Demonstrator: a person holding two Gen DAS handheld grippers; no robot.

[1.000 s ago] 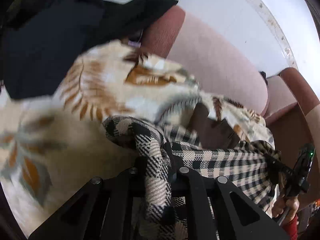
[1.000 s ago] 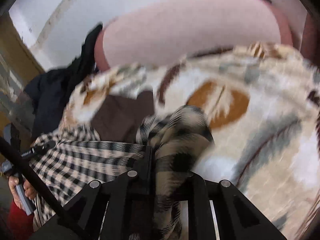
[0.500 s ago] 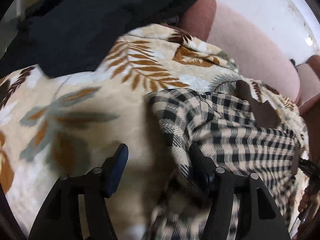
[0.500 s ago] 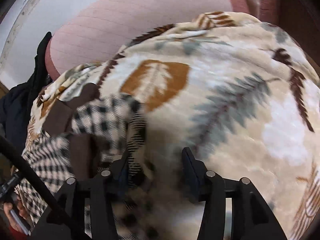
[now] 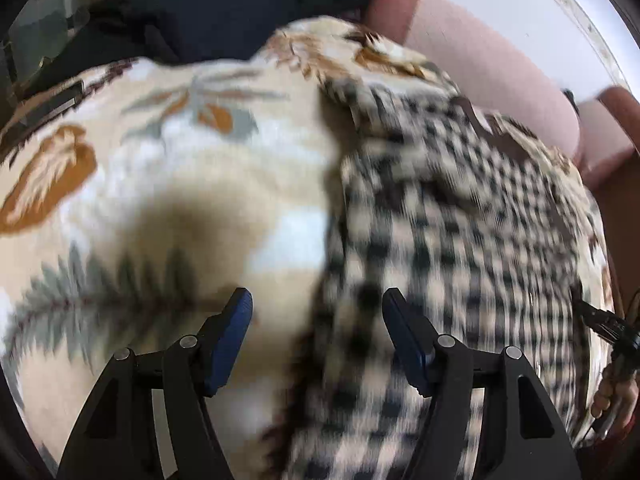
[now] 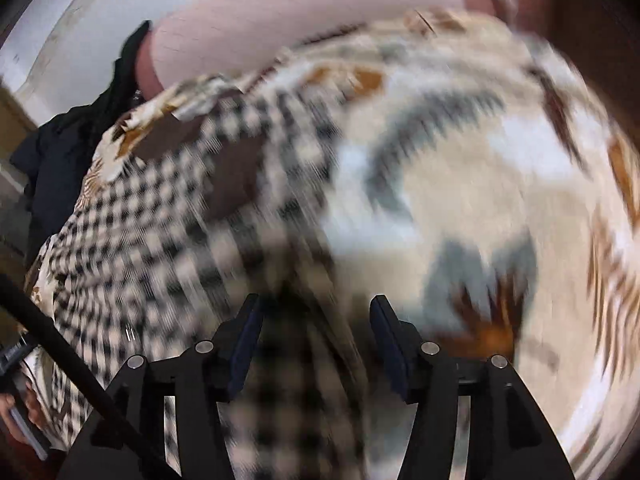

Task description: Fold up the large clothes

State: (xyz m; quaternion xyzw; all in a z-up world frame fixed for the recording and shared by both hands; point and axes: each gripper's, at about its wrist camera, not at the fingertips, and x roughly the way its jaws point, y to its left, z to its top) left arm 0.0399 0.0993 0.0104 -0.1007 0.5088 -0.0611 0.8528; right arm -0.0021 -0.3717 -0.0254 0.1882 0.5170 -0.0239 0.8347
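From the left wrist, the left gripper (image 5: 316,308) has its jaws spread apart and opening, the blue pads touching nothing. The checked garment (image 5: 452,216) lies on the leaf-print blanket (image 5: 132,184); its left edge runs down between the jaws, so blanket fills the left half of the gap and checked cloth the right half, below the pads. A dark garment (image 5: 224,4) is heaped at the far left, against the pink sofa back (image 5: 492,64). At the right edge the person's right hand (image 5: 612,392) shows, partly cut off. The cloth is blurred, so folds are hard to read.

From the right wrist, the right gripper (image 6: 316,316) also has its jaws apart and opening, nothing pinched. The checked garment (image 6: 160,232) spreads to the left, and its right edge passes under the gap. The blanket (image 6: 500,200) lies to the right, the sofa back (image 6: 288,8) beyond, the dark garment (image 6: 60,152) far left. A black rod (image 6: 60,344) crosses the near left corner. Everything here is smeared.
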